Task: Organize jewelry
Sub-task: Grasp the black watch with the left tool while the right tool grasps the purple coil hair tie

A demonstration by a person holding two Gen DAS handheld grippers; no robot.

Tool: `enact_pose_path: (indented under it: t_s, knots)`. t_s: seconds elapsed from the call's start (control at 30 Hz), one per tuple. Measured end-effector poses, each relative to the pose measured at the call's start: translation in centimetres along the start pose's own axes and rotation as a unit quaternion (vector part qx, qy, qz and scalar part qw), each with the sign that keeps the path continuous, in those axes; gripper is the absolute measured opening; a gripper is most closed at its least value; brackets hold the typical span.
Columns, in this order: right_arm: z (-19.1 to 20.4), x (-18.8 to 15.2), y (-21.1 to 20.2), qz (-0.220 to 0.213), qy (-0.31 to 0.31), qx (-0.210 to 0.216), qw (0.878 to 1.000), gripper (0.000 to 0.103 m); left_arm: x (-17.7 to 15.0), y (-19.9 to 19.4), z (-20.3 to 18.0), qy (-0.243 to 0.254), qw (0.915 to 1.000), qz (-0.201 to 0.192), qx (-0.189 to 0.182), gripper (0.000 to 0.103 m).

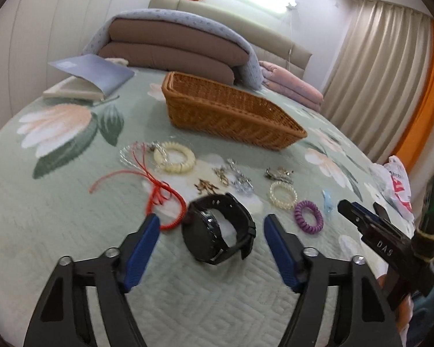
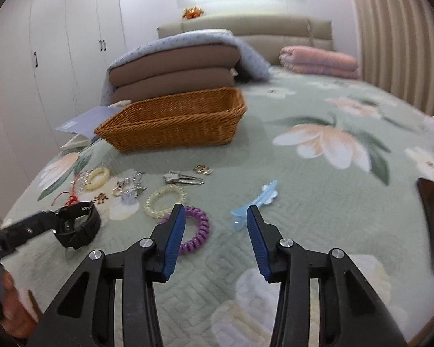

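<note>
A black watch (image 1: 218, 230) is seen lying on a green floral bedspread (image 1: 58, 202), framed between the spread, empty fingers of the left gripper (image 1: 212, 225) — nothing is grasped. Beyond it, hair ties, clips and a red cord (image 1: 162, 193) are scattered before a wicker basket (image 1: 231, 110). The right gripper (image 2: 215, 217) is held released too, above a purple spiral hair tie (image 2: 195, 230) and a blue clip (image 2: 257, 199).

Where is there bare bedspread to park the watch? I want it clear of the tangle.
Bare quilt lies in front of the watch, toward the cameras, and right of the blue clip. A bare strip also runs before the basket. It is crowded from the red cord across to the purple coil.
</note>
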State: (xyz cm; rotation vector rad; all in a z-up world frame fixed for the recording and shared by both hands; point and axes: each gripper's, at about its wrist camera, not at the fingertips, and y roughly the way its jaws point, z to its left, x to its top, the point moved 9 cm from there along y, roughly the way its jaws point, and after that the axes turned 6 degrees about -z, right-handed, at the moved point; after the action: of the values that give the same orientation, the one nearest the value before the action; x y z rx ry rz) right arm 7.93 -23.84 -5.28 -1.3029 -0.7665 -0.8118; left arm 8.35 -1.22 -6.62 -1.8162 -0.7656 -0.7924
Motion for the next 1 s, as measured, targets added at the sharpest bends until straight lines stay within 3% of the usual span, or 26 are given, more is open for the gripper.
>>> enact_pose_path:
  t_s: [0.2,0.37,0.57,0.77,0.87,1.0]
  knots:
    - [1.5,-1.2,1.6,0.044,-0.027,-0.001,0.999,0.040,-1.2,1.1,0.6,-0.048,0.9986,0.015,0.017,0.063]
    - [1.0,-2.8,2.5,0.074,-0.007,-0.001,0.997,0.039,-1.9,-0.4,0.9,-0.089,0.9955,-0.001,0.033,0.060]
    - [0.9,-2.6,3.5,0.077,-0.005,-0.003,0.997,0.037,-3.5,0.3,-1.0,-0.132,0.9908,0.030,0.002,0.060]
    - [1.0,-2.5,3.7,0.079,-0.008,-0.003,0.997,0.037,-3.1,0.5,-0.1,-0.156,0.9875,0.019,0.014,0.060]
    - [1.0,-2.5,3.7,0.079,-0.010,-0.006,0.997,0.037,-2.6,0.0,1.1,-0.160,0.9864,0.001,0.040,0.060]
    - [1.3,-2.5,3.9,0.082,-0.019,-0.016,0.996,0.037,-1.8,0.9,2.3,-0.160,0.9856,0.007,0.054,0.060]
